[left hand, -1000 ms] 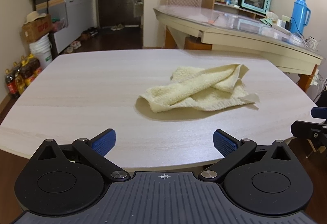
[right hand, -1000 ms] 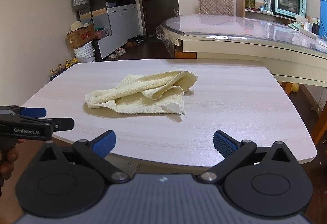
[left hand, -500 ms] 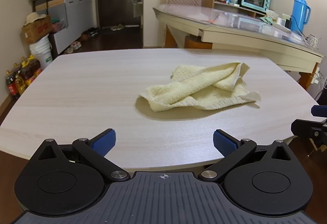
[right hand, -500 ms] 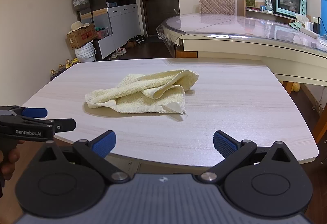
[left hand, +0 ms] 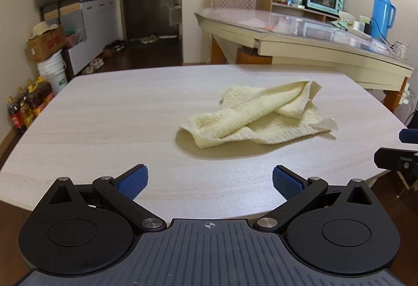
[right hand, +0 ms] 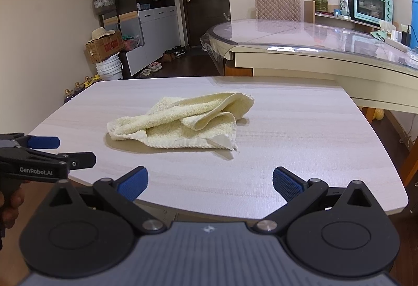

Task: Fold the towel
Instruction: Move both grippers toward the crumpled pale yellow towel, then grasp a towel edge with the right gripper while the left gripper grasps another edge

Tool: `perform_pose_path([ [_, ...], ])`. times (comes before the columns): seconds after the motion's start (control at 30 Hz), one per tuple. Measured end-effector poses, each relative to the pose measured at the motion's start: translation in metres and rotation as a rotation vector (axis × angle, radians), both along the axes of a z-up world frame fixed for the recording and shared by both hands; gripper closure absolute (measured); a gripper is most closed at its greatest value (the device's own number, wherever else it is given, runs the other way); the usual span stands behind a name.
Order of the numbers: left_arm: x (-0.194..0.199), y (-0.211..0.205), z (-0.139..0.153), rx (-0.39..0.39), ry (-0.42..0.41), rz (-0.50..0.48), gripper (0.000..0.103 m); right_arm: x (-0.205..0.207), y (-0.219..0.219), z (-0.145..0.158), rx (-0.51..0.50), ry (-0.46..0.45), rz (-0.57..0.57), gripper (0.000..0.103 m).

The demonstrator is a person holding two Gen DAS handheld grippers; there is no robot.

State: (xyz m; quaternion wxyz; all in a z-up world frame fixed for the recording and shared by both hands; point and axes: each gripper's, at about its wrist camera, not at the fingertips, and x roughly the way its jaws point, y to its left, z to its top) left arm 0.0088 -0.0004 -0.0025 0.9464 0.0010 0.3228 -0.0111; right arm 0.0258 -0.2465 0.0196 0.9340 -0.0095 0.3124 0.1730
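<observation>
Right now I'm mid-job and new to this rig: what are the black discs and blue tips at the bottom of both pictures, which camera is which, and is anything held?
Each picture comes from a fisheye camera riding on a handheld two-finger gripper, looking forward along its fingers. The black discs and blue-padded tips are that gripper's own parts. One view belongs to the left gripper, the other to the right gripper; each also catches the other gripper at its edge. Both stand wide open and hold nothing. On the pale wood-grain table lies one crumpled cream terry towel, unfolded and untouched, beyond both sets of fingers. The towel also shows in the right view.
</observation>
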Motion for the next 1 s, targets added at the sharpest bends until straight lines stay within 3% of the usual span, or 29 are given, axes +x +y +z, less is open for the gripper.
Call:
perform_pose_path([
  [0.23, 0.013, 0.007, 0.002, 0.006, -0.009, -0.021, 0.0, 0.023, 0.006, -0.003, -0.005, -0.023, 0.018, 0.004],
  [0.47, 0.037, 0.01, 0.0, 0.043, -0.013, -0.069, 0.0, 0.064, 0.01, -0.018, -0.009, 0.009, 0.012, 0.031],
  [0.6, 0.055, 0.014, -0.002, 0.048, -0.016, -0.09, 0.0, 0.094, 0.013, -0.03, -0.018, 0.034, 0.02, 0.042],
  [0.67, 0.064, 0.016, -0.003, 0.05, -0.018, -0.099, 0.0, 0.105, 0.016, -0.034, -0.03, 0.045, 0.03, 0.053],
  [1.0, 0.093, 0.027, -0.007, 0.033, -0.029, -0.136, 0.0, 0.124, 0.027, -0.05, -0.086, 0.066, 0.073, 0.06],
])
